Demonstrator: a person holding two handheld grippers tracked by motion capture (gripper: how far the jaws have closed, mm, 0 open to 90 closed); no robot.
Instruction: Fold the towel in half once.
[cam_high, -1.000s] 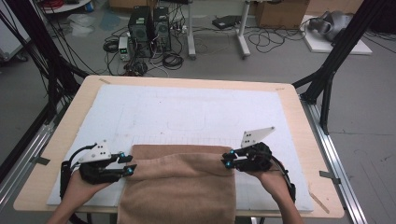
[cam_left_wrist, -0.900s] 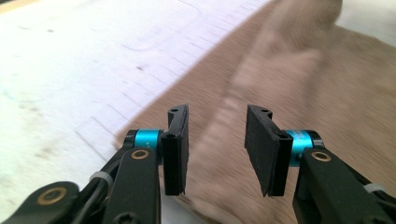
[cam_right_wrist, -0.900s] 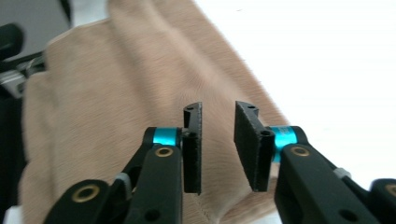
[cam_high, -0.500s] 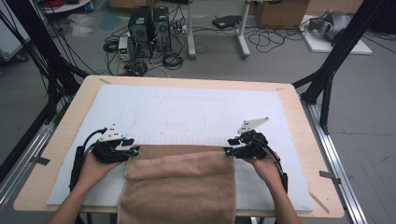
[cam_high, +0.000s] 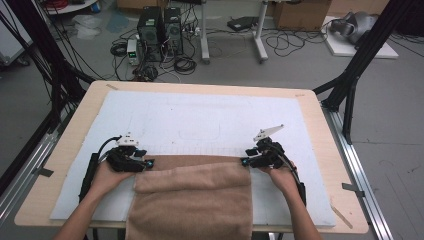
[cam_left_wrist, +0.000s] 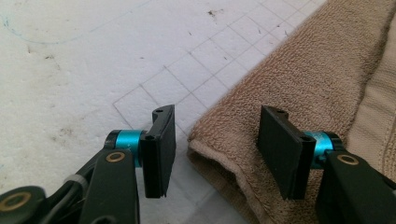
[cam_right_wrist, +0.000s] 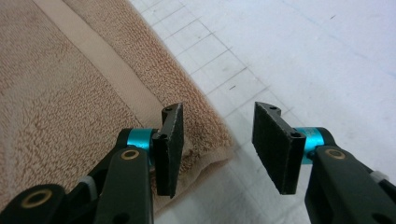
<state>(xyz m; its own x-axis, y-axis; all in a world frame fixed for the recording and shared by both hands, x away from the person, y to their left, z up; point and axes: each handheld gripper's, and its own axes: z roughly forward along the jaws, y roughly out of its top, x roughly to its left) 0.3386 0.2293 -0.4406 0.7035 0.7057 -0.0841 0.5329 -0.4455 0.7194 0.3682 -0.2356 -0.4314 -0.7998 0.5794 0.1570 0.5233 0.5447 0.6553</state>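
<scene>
A brown towel (cam_high: 192, 195) lies at the front middle of the white mat, its far edge folded back on itself, its near part hanging over the table's front edge. My left gripper (cam_high: 148, 163) sits low at the towel's far left corner. In the left gripper view the towel (cam_left_wrist: 299, 79) corner lies between the jaws of that gripper (cam_left_wrist: 217, 149); they have just been opening and the pads stand clear of it. My right gripper (cam_high: 244, 161) is at the far right corner. There the towel (cam_right_wrist: 70, 93) corner lies under the left pad of that gripper (cam_right_wrist: 217, 149), which has likewise just been opening.
The white gridded mat (cam_high: 200, 120) covers most of the wooden table (cam_high: 320, 130). Black frame posts (cam_high: 350, 85) stand at the table's far corners. Computers and cables (cam_high: 160, 30) sit on the floor beyond.
Both hands moved away from the person and downward, carrying the towel's edge farther up the mat. Both grippers have opened and let the corners go.
</scene>
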